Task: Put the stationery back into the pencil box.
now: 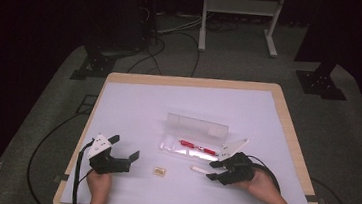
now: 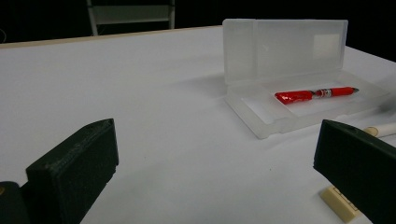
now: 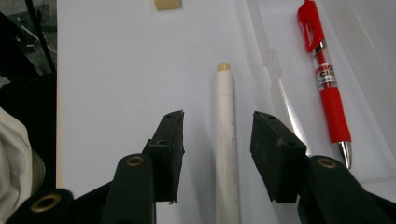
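Observation:
A clear plastic pencil case (image 1: 193, 139) lies open mid-table with its lid (image 2: 285, 49) standing up behind the tray. A red pen (image 1: 197, 147) (image 2: 317, 94) (image 3: 327, 79) rests inside it. Just in front of the case lies a white pen (image 1: 198, 169) (image 3: 226, 135) flat on the mat. My right gripper (image 1: 213, 170) (image 3: 217, 126) is open, one jaw on each side of the white pen, with a gap on both sides. A small beige eraser (image 1: 160, 171) (image 2: 341, 203) (image 3: 167, 3) sits between the two hands. At the left, my left gripper (image 1: 125, 147) (image 2: 215, 144) hovers wide open, holding nothing.
A white mat (image 1: 138, 108) covers the wooden table (image 1: 288, 117). A cable trails from each gripper over the near edge. On the floor beyond the table are a metal stand (image 1: 241, 7) and dark equipment bases.

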Tool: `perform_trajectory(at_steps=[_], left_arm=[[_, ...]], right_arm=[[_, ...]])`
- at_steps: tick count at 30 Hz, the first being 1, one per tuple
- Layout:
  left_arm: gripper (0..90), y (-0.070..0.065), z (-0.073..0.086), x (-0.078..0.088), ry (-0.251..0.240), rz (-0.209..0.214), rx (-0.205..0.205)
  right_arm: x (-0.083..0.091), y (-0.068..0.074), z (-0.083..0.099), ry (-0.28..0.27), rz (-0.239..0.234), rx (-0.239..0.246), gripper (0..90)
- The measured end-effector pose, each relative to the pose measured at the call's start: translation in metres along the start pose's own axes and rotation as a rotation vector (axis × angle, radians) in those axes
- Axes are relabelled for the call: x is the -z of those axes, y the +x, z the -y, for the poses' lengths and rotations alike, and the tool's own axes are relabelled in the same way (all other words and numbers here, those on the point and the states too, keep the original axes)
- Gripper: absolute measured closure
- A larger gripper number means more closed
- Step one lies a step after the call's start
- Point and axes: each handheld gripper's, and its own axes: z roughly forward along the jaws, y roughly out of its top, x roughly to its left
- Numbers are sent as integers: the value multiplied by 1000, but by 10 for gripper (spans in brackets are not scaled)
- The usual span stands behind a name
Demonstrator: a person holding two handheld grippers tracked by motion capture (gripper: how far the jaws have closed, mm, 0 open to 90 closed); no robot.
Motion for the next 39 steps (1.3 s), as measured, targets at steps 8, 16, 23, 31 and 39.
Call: perform_trajectory(at_steps=[8,16,23,31,39], left_arm=[[0,0,0,0,-2,0,3],[0,0,0,0,-2,0,3],[0,0,0,0,-2,0,3],[0,0,0,0,-4,0,3],[0,0,0,0,-3,0,2]], right_arm=[[-4,1,6,19,-6,2,565],[-10,1,12,35,-1,-16,635],[-12,0,15,43,11,-12,708],[-14,-1,16,57,12,-1,766],[-14,1,16,63,4,-5,775]])
